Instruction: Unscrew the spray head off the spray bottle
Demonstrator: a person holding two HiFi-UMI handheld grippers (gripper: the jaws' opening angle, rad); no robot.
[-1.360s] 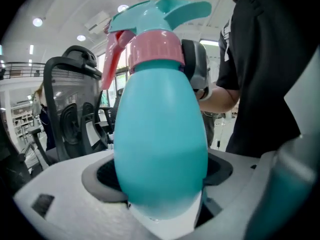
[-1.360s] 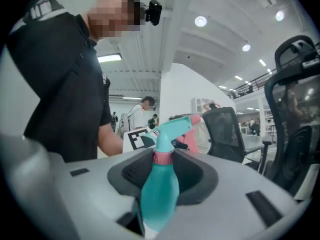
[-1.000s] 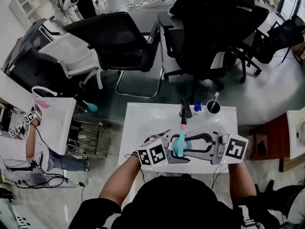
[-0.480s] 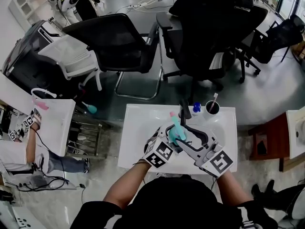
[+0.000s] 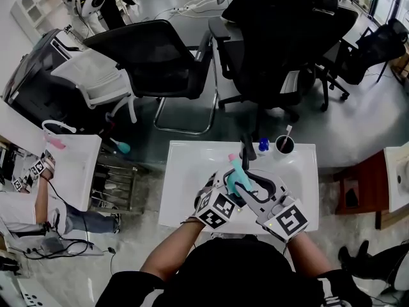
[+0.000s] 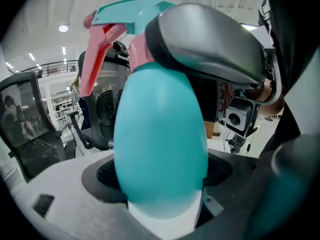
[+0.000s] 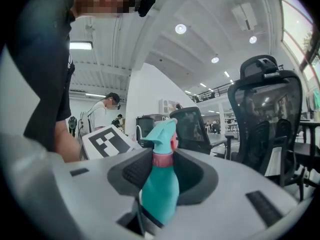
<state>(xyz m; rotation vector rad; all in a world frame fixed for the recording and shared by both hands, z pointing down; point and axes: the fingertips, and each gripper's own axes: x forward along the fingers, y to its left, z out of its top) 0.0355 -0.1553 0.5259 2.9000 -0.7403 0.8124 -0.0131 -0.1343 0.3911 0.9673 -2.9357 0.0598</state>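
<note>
Teal spray bottle (image 6: 160, 149), pink trigger (image 6: 95, 59)

White table (image 5: 185, 171): black cup (image 5: 285, 144), blue-capped bottle (image 5: 264, 146) at far edge

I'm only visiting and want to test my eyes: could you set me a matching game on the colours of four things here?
Things:
1. spray bottle body
2. bottle collar
3. cup
4. table

Colours:
A. white
B. pink
C. teal
D. black

Pairs: 1-C, 2-B, 3-D, 4-A
</note>
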